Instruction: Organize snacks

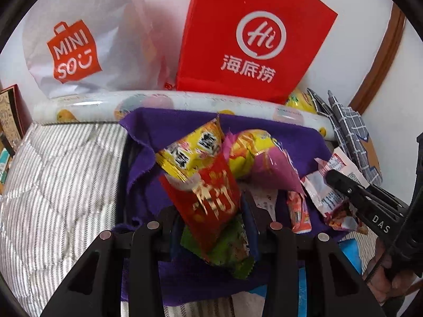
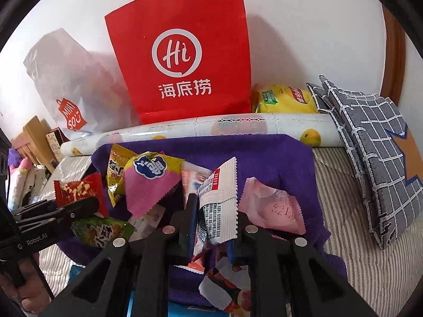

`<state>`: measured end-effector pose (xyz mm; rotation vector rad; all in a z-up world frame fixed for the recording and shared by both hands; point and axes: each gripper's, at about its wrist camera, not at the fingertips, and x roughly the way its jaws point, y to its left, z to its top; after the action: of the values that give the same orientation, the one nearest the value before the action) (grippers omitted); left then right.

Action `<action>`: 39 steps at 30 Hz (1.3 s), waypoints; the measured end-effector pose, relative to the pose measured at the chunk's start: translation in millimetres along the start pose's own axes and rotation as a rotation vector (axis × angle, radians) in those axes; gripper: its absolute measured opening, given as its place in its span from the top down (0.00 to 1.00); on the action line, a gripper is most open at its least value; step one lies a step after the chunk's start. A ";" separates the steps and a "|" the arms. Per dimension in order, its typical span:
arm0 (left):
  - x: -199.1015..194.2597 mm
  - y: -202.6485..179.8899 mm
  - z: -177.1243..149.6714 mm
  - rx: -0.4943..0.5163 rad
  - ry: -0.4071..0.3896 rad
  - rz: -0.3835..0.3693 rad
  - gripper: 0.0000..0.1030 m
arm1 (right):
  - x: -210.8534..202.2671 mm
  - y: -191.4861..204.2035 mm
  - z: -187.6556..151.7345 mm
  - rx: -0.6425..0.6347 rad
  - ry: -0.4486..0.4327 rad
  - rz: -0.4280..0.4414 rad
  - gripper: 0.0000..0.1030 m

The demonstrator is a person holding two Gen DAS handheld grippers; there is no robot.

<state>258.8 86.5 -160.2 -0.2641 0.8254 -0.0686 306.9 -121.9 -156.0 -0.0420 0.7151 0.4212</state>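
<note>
Several snack packets lie heaped on a purple cloth [image 1: 164,132] spread over the bed. My left gripper [image 1: 211,227] is shut on a red packet with gold lettering [image 1: 208,198], which stands up between its fingers. A green packet [image 1: 232,253] lies just under it. From the right wrist view the left gripper [image 2: 90,206] shows at the left edge with the red packet [image 2: 76,190]. My right gripper [image 2: 215,219] is shut on a white packet with printed text [image 2: 219,200]. In the left wrist view it [image 1: 333,177] pinches that white packet [image 1: 325,187] at the right.
A yellow packet [image 1: 193,150], a pink-and-yellow packet [image 2: 150,179] and a pink packet [image 2: 272,208] lie on the cloth. Behind stand a red paper bag [image 2: 185,52], a white shopping bag [image 1: 87,47] and a rolled patterned sheet [image 2: 238,126]. Grey checked pillows [image 2: 370,145] lie at the right, and the striped mattress [image 1: 66,185] shows at the left.
</note>
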 end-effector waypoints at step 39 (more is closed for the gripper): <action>-143.3 -35.8 -51.1 0.061 -0.136 0.036 0.20 | -156.3 35.4 -37.9 0.042 -0.086 -0.098 0.35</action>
<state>125.7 64.7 -81.4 -0.1945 0.6917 -0.0415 163.8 -152.5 -80.3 -0.0194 0.6337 0.3121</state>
